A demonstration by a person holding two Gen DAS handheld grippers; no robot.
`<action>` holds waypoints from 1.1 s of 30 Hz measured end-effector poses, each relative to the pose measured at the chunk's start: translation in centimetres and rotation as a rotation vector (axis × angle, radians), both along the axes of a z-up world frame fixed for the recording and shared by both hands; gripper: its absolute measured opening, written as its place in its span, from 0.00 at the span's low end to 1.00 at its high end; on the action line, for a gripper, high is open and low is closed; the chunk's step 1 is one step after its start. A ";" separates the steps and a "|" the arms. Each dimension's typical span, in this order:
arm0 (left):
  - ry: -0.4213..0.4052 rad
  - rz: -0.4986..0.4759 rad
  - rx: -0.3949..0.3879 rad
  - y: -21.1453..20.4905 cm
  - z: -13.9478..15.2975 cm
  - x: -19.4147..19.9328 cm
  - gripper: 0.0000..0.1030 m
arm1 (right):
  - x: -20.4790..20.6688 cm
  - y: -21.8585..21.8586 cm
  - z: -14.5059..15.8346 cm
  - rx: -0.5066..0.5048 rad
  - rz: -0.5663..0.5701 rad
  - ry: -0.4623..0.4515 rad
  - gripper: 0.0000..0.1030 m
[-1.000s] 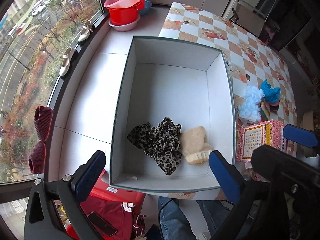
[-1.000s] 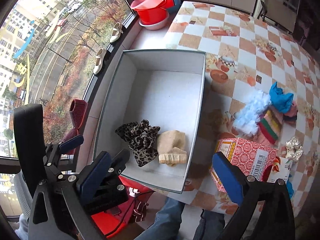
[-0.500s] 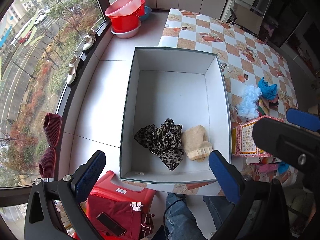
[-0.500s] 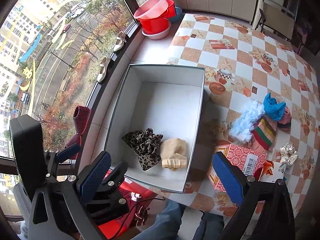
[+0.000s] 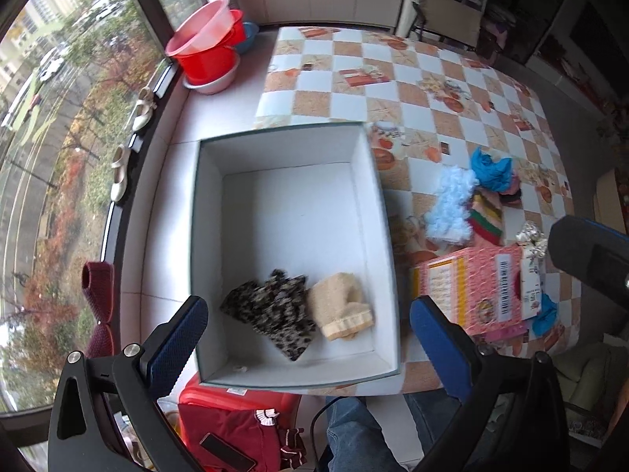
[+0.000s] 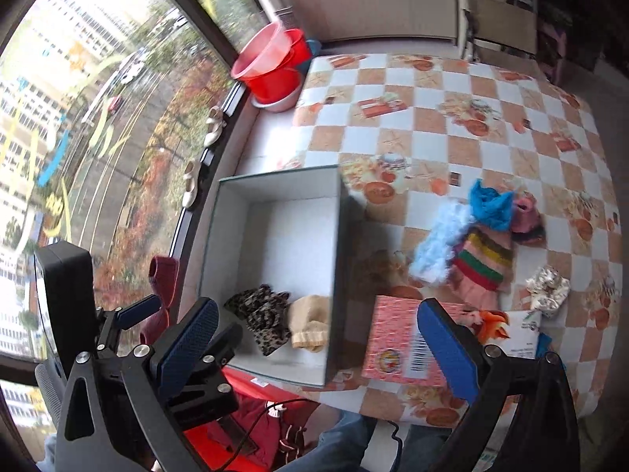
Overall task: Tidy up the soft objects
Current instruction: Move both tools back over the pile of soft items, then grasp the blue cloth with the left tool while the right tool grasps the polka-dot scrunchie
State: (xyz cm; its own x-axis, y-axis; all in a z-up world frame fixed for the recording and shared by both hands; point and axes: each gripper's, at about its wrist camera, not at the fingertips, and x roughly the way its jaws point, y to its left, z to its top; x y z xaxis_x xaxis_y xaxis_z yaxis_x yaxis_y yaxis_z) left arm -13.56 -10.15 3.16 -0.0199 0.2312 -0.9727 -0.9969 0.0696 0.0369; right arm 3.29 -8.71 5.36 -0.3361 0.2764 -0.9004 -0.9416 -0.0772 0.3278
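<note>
on the checkered table (image 5: 412, 90) sits a big white box (image 5: 293, 377), and two soft things are already down in its near end: a leopard-print scrunchie (image 5: 271, 310) touching a beige knit mitten (image 5: 342, 310) on its right. the left gripper (image 5: 302, 338) hangs above the near edge of the box with its blue pads spread wide, holding nothing. the right gripper (image 6: 314, 346) is up in the air too, jaws wide apart and empty, sitting over the box's right wall and a pink carton (image 6: 397, 342) that stands just beside the box. the rest of the soft stuff lies in a heap on the table well right of the box: a fluffy light-blue piece (image 6: 440, 244), a bright blue scrunchie (image 6: 491, 204) touching its far end, a striped knit item (image 6: 483, 263) right beside it, something pink (image 6: 526, 212) behind that. a shiny cream scrunchie (image 6: 548, 287) sits a bit apart, nearer the table's right side. red basins (image 5: 208, 51) are stacked by the window, kinda blurry overall.
</note>
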 end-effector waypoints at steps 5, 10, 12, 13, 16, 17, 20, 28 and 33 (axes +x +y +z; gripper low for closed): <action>-0.006 -0.087 -0.012 2.1 0.1 5.3 1.00 | 7.0 0.0 -0.8 -0.027 -0.144 0.014 0.99; -0.040 -0.153 -0.058 4.5 -0.5 11.3 1.00 | 14.7 -0.5 -3.2 -0.086 -0.300 0.016 0.99; -0.057 -0.172 -0.078 5.3 -0.8 13.7 1.00 | 18.0 -0.8 -4.4 -0.115 -0.357 0.015 0.99; -0.063 -0.183 -0.085 5.9 -1.0 15.0 1.00 | 19.1 -0.8 -4.9 -0.125 -0.376 0.015 0.99; -0.054 -0.200 -0.101 7.6 -2.0 18.5 1.00 | 22.7 -0.8 -6.8 -0.167 -0.427 0.006 0.99; -0.050 -0.201 -0.107 8.1 -2.4 19.3 1.00 | 23.7 -0.8 -7.4 -0.180 -0.436 0.004 0.99; -0.016 -0.195 -0.125 10.1 -4.4 21.8 1.00 | 26.1 -0.3 -9.6 -0.219 -0.452 0.004 0.99; 0.169 -0.181 -0.164 14.4 -11.3 26.3 1.00 | 28.3 1.6 -16.0 -0.291 -0.396 -0.011 0.99; 0.226 -0.174 -0.218 16.0 -15.5 27.5 0.98 | 27.8 3.0 -19.2 -0.313 -0.340 -0.045 0.99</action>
State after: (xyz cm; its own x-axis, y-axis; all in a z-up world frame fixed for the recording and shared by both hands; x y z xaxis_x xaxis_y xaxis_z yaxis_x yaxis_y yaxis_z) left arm 13.90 5.81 -12.29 -0.2188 0.0377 -0.9750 -0.9377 0.2683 0.2208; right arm 31.05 -5.72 -13.88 -0.2320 0.0765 -0.9697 -0.9103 0.3342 0.2442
